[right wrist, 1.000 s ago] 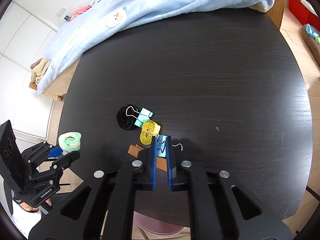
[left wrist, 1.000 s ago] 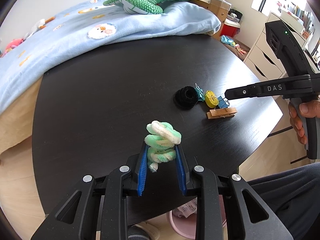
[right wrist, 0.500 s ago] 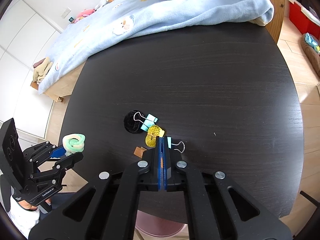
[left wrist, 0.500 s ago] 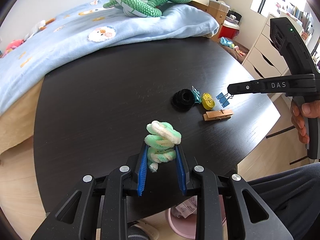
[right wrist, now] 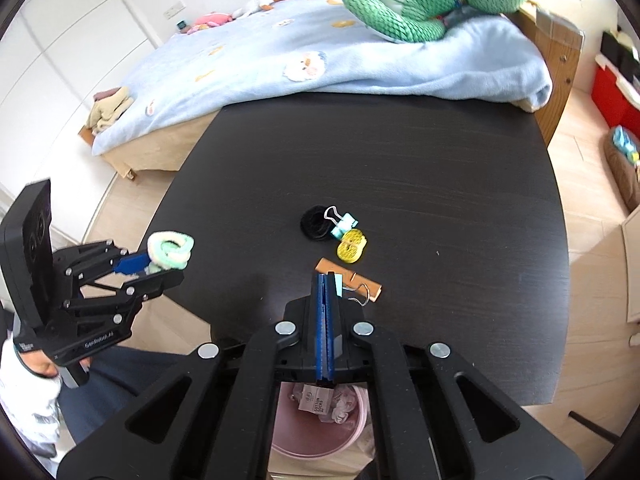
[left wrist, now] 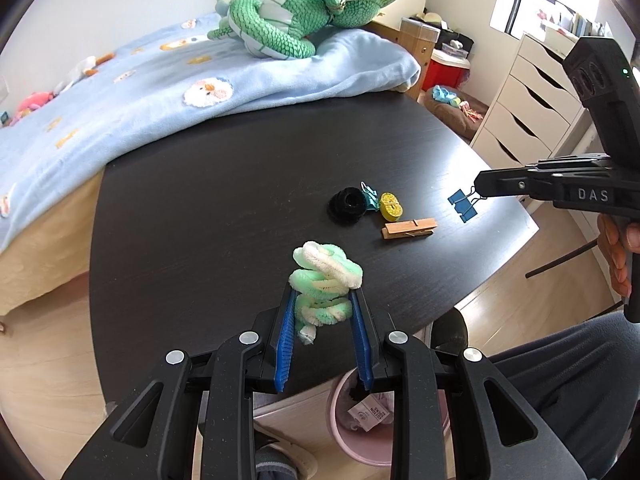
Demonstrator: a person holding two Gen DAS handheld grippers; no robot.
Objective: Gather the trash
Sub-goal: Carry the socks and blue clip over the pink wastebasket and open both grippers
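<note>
- while the left tool (left wrist: pixel 323 300) clamps a twisted green-and-white fuzzy scrunchie (left wrist: pixel 325 276) between its blue pads, it hangs above the near edge of the black desk (left wrist: pixel 224 184).
- the right tool (right wrist: pixel 325 280) is pinched fully closed on the wire handle of a blue binder clip (left wrist: pixel 463 203), which dangles off its tip clear of the desk surface.
- on the desk lie a black hair tie (right wrist: pixel 315 223), a light-blue binder clip (right wrist: pixel 343 225) touching it, a yellow coil (right wrist: pixel 351 245) just beside that, and a wooden clothespin (right wrist: pixel 362 279) nearer the person.
- a pink bin (right wrist: pixel 320 420) with crumpled paper and a label inside stands on the floor below the desk's near edge, under both tools.
- a bed with a light-blue blanket (left wrist: pixel 168 92) and a green plush toy (left wrist: pixel 296 20) sits against the far side of the desk.
- a hand (left wrist: pixel 618 256) grips the right tool's handle.
</note>
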